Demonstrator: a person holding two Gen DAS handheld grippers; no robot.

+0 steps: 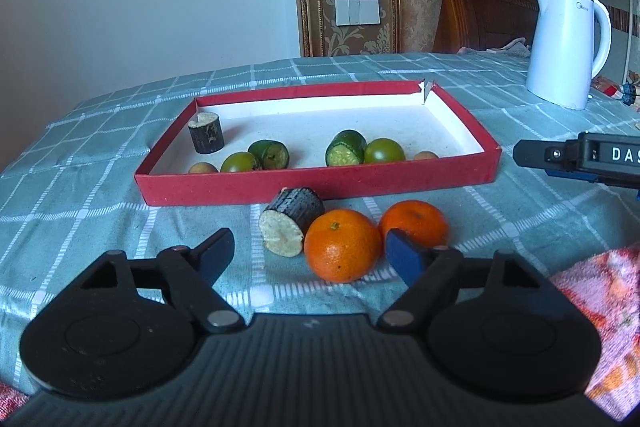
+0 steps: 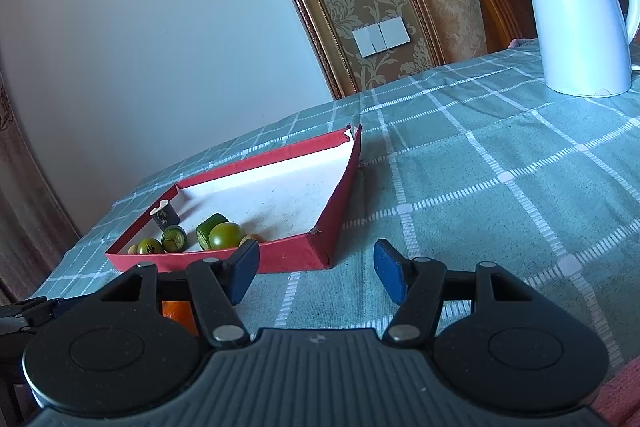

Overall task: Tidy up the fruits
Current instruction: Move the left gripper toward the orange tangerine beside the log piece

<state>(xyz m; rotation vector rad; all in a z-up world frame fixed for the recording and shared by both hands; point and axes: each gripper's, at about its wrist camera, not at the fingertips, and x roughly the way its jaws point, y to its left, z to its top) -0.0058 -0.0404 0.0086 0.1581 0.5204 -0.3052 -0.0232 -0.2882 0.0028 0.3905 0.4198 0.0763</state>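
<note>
Your left gripper (image 1: 310,255) stands released, jaws straddling the nearer orange (image 1: 342,245), pads clear of its glossy, dimpled peel. A second orange (image 1: 416,223) touches it at two o'clock; a black-skinned cane piece (image 1: 292,225) lies at ten. The red tray (image 1: 320,183) at twelve holds green fruits. Your right gripper (image 2: 316,277) hangs released over bare cloth.
</note>
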